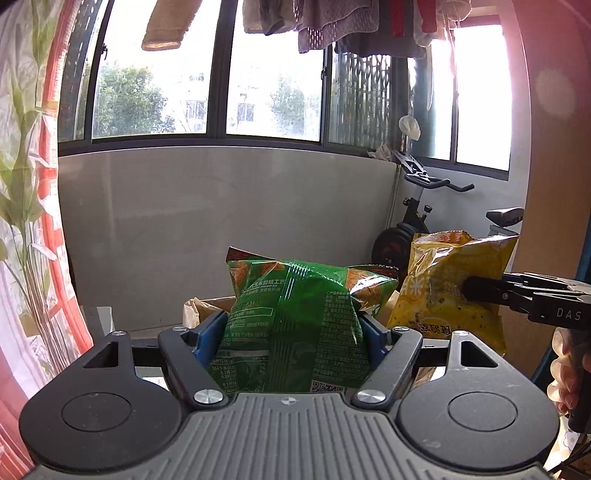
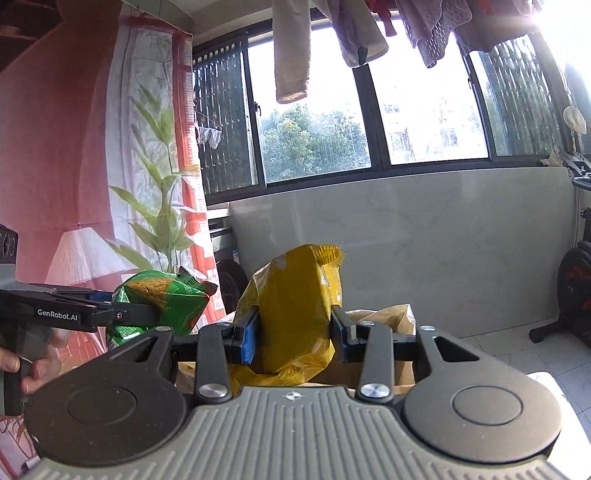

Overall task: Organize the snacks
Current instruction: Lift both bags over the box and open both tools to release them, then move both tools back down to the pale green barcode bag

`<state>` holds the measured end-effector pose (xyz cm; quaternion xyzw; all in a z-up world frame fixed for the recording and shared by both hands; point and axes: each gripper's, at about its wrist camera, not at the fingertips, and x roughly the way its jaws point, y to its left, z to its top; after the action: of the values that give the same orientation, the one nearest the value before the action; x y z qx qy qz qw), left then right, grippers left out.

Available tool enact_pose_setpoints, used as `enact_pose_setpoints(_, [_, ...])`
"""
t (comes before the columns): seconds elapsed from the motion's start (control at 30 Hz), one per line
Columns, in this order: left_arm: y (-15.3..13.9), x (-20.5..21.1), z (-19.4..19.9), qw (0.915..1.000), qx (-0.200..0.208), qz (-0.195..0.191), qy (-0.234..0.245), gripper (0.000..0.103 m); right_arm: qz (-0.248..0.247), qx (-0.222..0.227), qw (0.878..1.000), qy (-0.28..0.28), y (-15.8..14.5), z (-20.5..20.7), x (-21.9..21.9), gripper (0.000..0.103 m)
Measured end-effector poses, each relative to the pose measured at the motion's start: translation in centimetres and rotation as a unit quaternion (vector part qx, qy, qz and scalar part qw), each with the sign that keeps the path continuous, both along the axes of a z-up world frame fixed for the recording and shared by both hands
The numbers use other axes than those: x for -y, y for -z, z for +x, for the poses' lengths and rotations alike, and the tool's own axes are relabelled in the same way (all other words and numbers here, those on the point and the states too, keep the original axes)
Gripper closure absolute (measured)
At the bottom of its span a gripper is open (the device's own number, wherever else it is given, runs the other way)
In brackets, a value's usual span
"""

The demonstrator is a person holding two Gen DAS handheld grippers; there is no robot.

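Note:
My left gripper [image 1: 293,332] is shut on a green snack bag [image 1: 295,314] and holds it up in the air; it also shows at the left of the right wrist view [image 2: 162,299]. My right gripper [image 2: 293,336] is shut on a yellow snack bag [image 2: 291,306], held up to the right of the green one; this bag also shows in the left wrist view [image 1: 447,284]. Below both bags stands an open brown paper bag [image 2: 388,321], partly hidden by the grippers.
A grey low wall [image 1: 221,229] under dark-framed windows lies ahead. An exercise bike [image 1: 417,218] stands at the right. A red and white curtain with leaf print [image 2: 155,206] hangs at the left. Laundry [image 1: 314,22] hangs overhead.

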<state>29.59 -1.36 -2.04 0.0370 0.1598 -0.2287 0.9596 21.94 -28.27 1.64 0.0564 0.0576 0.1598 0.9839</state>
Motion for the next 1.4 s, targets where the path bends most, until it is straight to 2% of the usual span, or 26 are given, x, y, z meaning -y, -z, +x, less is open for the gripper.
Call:
enact_pose_setpoints(0.27, [0.7, 3.1, 5.8, 0.9995, -0.015, 0.013, -0.025, 0.026, -0.030, -0.029, 0.999, 0.017, 0.2, 7.5, 0.7, 0.062])
enact_pose_setpoints(0.47, [2.9, 4.3, 8.7, 0.9983, -0.037, 0.032, -0.032, 0.025, -0.025, -0.072, 0.997, 0.022, 2.0, 11.5, 0.8, 0.061])
enact_pose_setpoints(0.5, [3.4, 4.4, 8.9, 0.9981, -0.040, 0.032, -0.034, 0.024, -0.025, -0.080, 0.996, 0.022, 2.4, 12.0, 0.8, 0.060])
enact_pose_setpoints(0.57, [4.0, 4.3, 9.4, 0.9975, -0.047, 0.026, -0.045, 0.017, -0.030, -0.096, 0.995, 0.021, 3.0, 12.7, 0.6, 0.057])
enact_pose_setpoints(0.63, [4.2, 4.2, 9.7, 0.9975, -0.047, 0.015, -0.051, 0.014, -0.031, -0.111, 0.993, 0.022, 3.6, 13.2, 0.4, 0.049])
enact_pose_setpoints(0.67, [4.2, 4.0, 9.6, 0.9977, -0.045, 0.011, -0.050, 0.014, -0.030, -0.114, 0.993, 0.024, 3.7, 13.3, 0.3, 0.042])
enact_pose_setpoints(0.7, [4.3, 4.0, 9.4, 0.9979, -0.043, 0.010, -0.048, 0.014, -0.028, -0.114, 0.993, 0.025, 3.8, 13.3, 0.4, 0.041])
enact_pose_setpoints(0.87, [3.8, 3.5, 8.6, 0.9984, -0.040, 0.013, -0.037, 0.014, -0.024, -0.111, 0.993, 0.023, 3.4, 12.3, 0.4, 0.041])
enact_pose_setpoints(0.97, [3.5, 3.4, 8.0, 0.9980, -0.052, 0.017, -0.033, 0.014, -0.020, -0.107, 0.994, 0.019, 3.0, 11.3, 0.4, 0.041])
enact_pose_setpoints(1.03, [3.1, 3.2, 7.6, 0.9969, -0.057, 0.028, -0.047, 0.014, -0.017, -0.109, 0.994, 0.015, 2.9, 10.6, 0.6, 0.041])
enact_pose_setpoints(1.1, [2.8, 2.8, 6.8, 0.9955, -0.058, 0.036, -0.066, 0.014, -0.022, -0.112, 0.993, 0.015, 2.9, 9.9, 0.5, 0.036])
enact_pose_setpoints(1.27, [2.1, 1.7, 4.4, 0.9930, -0.059, 0.028, -0.098, 0.014, -0.021, -0.120, 0.992, 0.018, 2.9, 8.0, 1.0, 0.036])
enact_pose_setpoints(1.4, [2.4, 0.9, 1.8, 0.9927, -0.048, 0.009, -0.111, 0.014, -0.029, -0.119, 0.992, 0.019, 3.2, 5.4, 1.5, 0.029])
